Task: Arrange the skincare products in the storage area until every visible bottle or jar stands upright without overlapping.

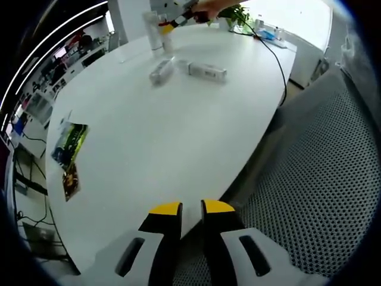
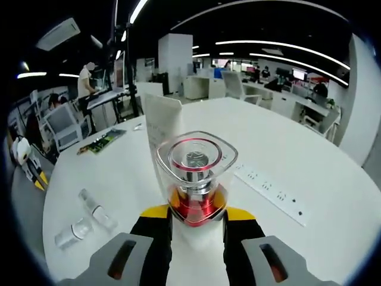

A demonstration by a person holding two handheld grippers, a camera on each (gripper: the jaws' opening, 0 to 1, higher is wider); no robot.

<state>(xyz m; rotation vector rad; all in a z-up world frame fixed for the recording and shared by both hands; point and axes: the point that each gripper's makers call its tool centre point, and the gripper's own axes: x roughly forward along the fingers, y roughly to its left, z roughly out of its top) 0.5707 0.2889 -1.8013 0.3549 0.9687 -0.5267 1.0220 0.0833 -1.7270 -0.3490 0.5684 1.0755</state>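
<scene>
The right claw [image 2: 196, 217], seen in the right gripper view, is closed on a red perfume bottle [image 2: 196, 179] with a clear square cap, gripped at its red base and held upright over the white bench [image 2: 309, 155]. Directly behind the bottle stands a white tube [image 2: 162, 122], upright. To the left on the bench lie two clear bottles [image 2: 89, 217] on their sides, close together. A white power strip [image 2: 271, 192] lies to the right of the claw. In the left gripper view, the left claw [image 1: 190, 210] sits at the near bench edge [image 1: 149, 149], jaws narrow and gripping nothing. At the far end of the bench, the other claw [image 1: 169, 24] shows beside the upright tube [image 1: 153, 30]; two products lie flat nearby: a clear bottle [image 1: 161, 70] and a white box-like item [image 1: 207, 71]. A black cable [image 1: 277, 62] crosses the bench's far side, and printed cards [image 1: 70, 143] lie at the left.
</scene>
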